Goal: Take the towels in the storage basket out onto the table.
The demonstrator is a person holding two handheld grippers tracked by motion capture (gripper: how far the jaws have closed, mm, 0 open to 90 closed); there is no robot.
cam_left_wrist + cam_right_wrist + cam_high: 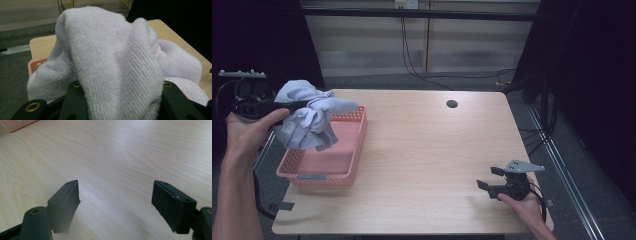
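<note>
While the left gripper (304, 105) pinches a bunched lavender terry towel (309, 120) above the pink plastic basket (324, 165) at nine o'clock, laying it out remains; the right gripper (491, 178) waits, jaws spread.

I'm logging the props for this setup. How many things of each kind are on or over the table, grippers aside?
Towel, pale lilac, held over the basket: 1
Basket, pink plastic: 1
Total: 2

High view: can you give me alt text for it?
The left hand-held gripper holds a bunched lavender towel above a pink basket at a wooden table's left edge. The right hand-held gripper rests open near the front right corner.
</note>
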